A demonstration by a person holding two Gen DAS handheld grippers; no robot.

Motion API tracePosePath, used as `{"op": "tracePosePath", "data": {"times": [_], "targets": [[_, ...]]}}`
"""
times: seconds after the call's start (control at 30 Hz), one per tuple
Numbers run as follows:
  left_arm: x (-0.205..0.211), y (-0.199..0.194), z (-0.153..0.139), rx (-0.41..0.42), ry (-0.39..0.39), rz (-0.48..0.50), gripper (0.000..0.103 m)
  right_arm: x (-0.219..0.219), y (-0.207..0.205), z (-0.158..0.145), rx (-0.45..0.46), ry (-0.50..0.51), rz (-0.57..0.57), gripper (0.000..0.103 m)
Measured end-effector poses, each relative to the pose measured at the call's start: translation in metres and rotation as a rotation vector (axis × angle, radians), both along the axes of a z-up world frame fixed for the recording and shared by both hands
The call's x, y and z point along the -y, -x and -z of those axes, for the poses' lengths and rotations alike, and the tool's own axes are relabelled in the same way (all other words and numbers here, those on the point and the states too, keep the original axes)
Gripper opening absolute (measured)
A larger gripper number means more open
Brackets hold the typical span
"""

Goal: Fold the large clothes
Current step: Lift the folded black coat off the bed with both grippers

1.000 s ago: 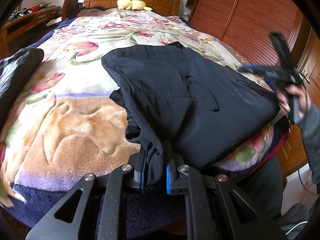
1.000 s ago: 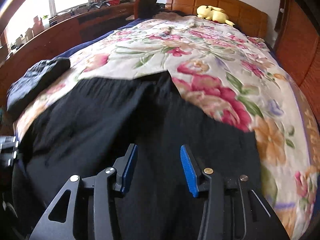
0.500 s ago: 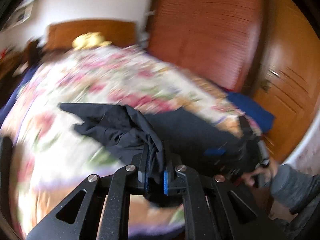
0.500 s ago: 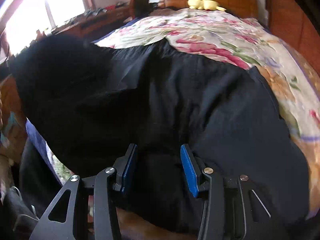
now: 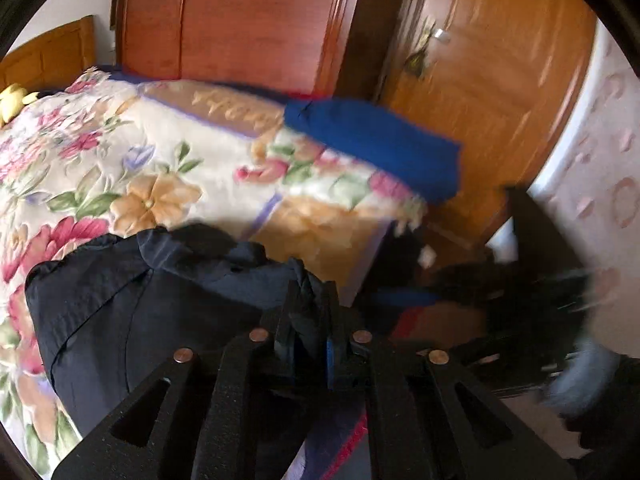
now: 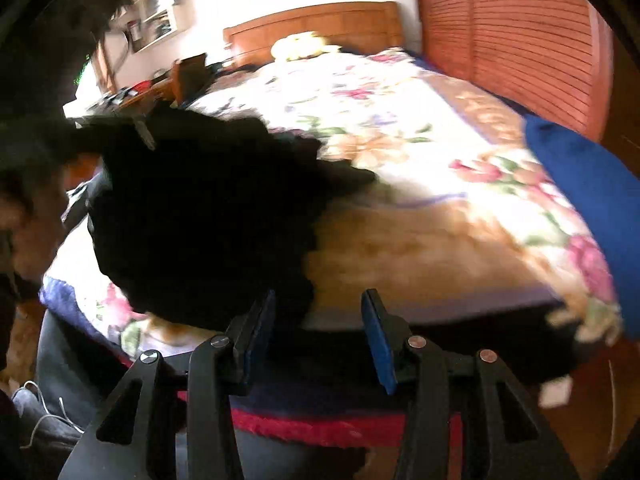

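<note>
Right now my left tongs (image 5: 310, 320) are clamped on a bunched fold of the dark navy garment (image 5: 132, 312), which lies heaped near the foot corner of the floral bedspread (image 5: 152, 168). My right tongs (image 6: 318, 336) gape wide, holding nothing, just beside the garment's edge.

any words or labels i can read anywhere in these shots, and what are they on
Tan border band of the floral blanket: cursive gold lettering, too blurred to read for certain.
The same lettering shows on the band in the right wrist view, also unreadable.
Items on the wall shelf: too small and blurred to read.
Dark garment clamped in the left gripper: no text visible.
Nothing else carries readable text.
</note>
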State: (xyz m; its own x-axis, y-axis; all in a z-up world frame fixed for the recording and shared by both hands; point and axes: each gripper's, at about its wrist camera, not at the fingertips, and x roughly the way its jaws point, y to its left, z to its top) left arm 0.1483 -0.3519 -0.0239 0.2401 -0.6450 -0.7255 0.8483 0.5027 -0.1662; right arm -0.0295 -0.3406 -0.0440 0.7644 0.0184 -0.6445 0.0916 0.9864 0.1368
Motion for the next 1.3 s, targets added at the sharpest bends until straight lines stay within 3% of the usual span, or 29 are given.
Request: {"op": "tracePosePath", "data": {"times": [0.17,0.33,0.43,0.53,0.73,0.87,1.07,1.3], "targets": [[-0.019,0.005,-0.024,0.058,0.040,-0.041,0.015,0.009,0.018,0.003,0.003,-0.021,0.030,0.046],[-0.067,-0.006,-0.075,0.188,0.103,-0.111,0.020,-0.002,0.016,0.012,0.011,-0.058,0.008,0.046],[-0.106,-0.027,-0.082,0.207,0.105,-0.167,0.021,-0.009,0.004,0.016,0.014,-0.078,-0.012,0.046],[-0.142,-0.059,-0.062,0.173,0.055,-0.246,0.021,-0.016,-0.010,0.022,0.012,-0.074,-0.034,0.046],[-0.186,-0.130,0.010,0.089,-0.107,-0.406,0.024,-0.017,-0.035,0.032,-0.001,-0.080,-0.046,0.046],[-0.189,-0.165,0.041,0.014,-0.087,-0.418,0.026,-0.019,-0.048,0.038,-0.013,-0.084,-0.047,0.046],[-0.176,-0.204,0.081,-0.002,-0.185,-0.452,0.027,-0.012,-0.059,0.046,-0.029,-0.104,-0.042,0.046],[-0.177,-0.240,0.108,-0.071,-0.194,-0.484,0.028,-0.006,-0.067,0.054,-0.040,-0.115,-0.050,0.046]]}}
